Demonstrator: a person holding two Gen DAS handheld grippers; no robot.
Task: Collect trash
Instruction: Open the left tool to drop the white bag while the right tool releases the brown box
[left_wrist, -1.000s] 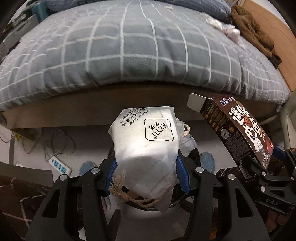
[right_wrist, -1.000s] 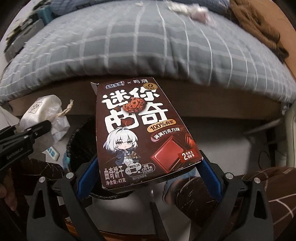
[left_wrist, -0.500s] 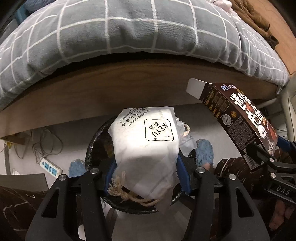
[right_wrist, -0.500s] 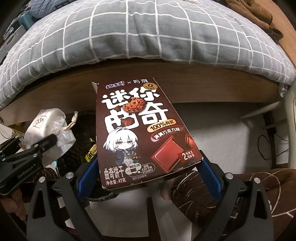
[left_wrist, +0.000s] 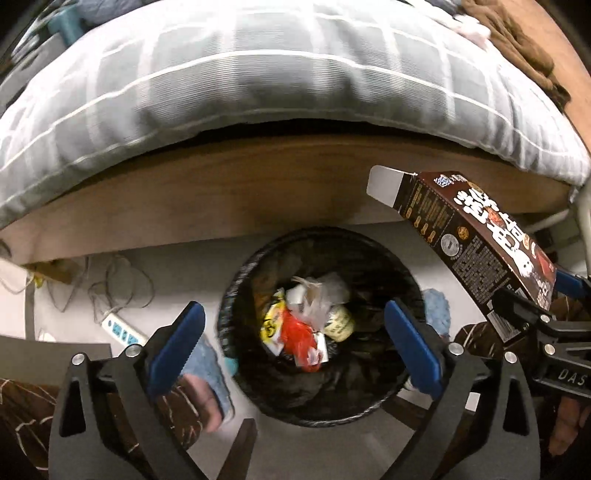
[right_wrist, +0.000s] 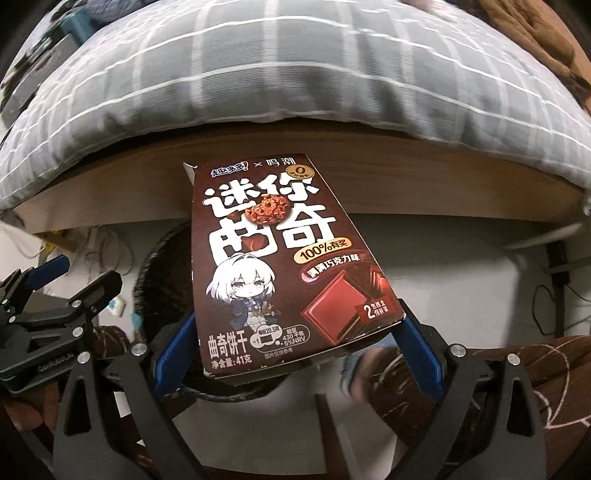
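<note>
My left gripper (left_wrist: 293, 330) is open and empty, right above a black-lined trash bin (left_wrist: 251, 266). The white KEYU bag (left_wrist: 321, 295) lies inside the bin among red and yellow wrappers (left_wrist: 295, 332). My right gripper (right_wrist: 295, 332) is shut on a dark brown cookie box (right_wrist: 277, 266), held tilted above the bin's right side (right_wrist: 155, 266). The box also shows in the left wrist view (left_wrist: 476, 240), at the right. The left gripper shows at the left of the right wrist view (right_wrist: 62, 280).
A bed with a grey checked duvet (left_wrist: 258, 74) and a wooden side board (left_wrist: 221, 192) stands just behind the bin. A white power strip (left_wrist: 122, 330) and cables lie on the floor at the left. My legs and blue slippers (left_wrist: 436, 306) flank the bin.
My left gripper has opened and the white KEYU bag has dropped into the bin. Both grippers tilted down toward the bin. The right gripper keeps hold of the box.
</note>
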